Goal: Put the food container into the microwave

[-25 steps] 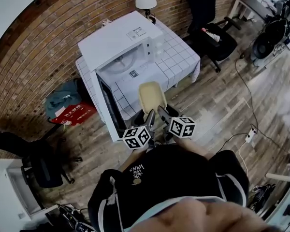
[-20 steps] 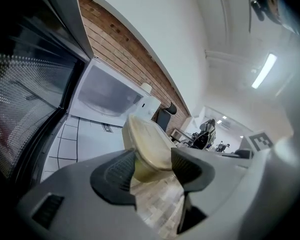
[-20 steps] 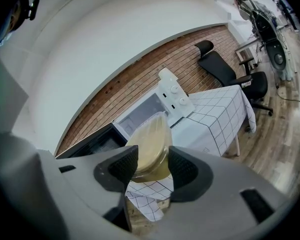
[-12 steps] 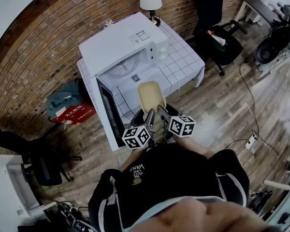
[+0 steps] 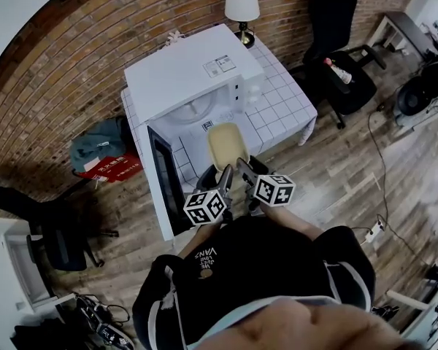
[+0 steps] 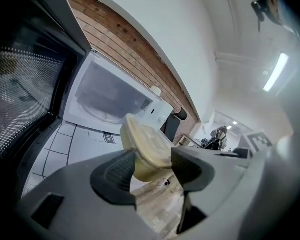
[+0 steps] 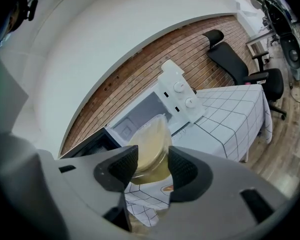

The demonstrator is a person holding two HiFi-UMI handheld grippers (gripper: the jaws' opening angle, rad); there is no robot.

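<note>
A pale yellow food container (image 5: 225, 146) with a lid hangs in the air just in front of the white microwave (image 5: 186, 79). Both grippers hold its near end: my left gripper (image 5: 225, 175) is shut on it from the left, my right gripper (image 5: 242, 169) from the right. In the left gripper view the container (image 6: 146, 151) sits between the jaws (image 6: 152, 168) with the microwave's open cavity (image 6: 107, 96) beyond. In the right gripper view the container (image 7: 151, 149) is pinched between the pads (image 7: 153, 166). The microwave door (image 5: 163, 181) stands swung open to the left.
The microwave sits on a table with a white checked cloth (image 5: 277, 100). A lamp (image 5: 241, 6) stands at the table's back corner. A black office chair (image 5: 343, 57) is on the right, a teal bag (image 5: 96, 146) and red box (image 5: 108, 169) on the floor at the left.
The microwave and table have drawn a little closer under the view as the person steps forward. The container stays held by both grippers, now nearer the open cavity.
</note>
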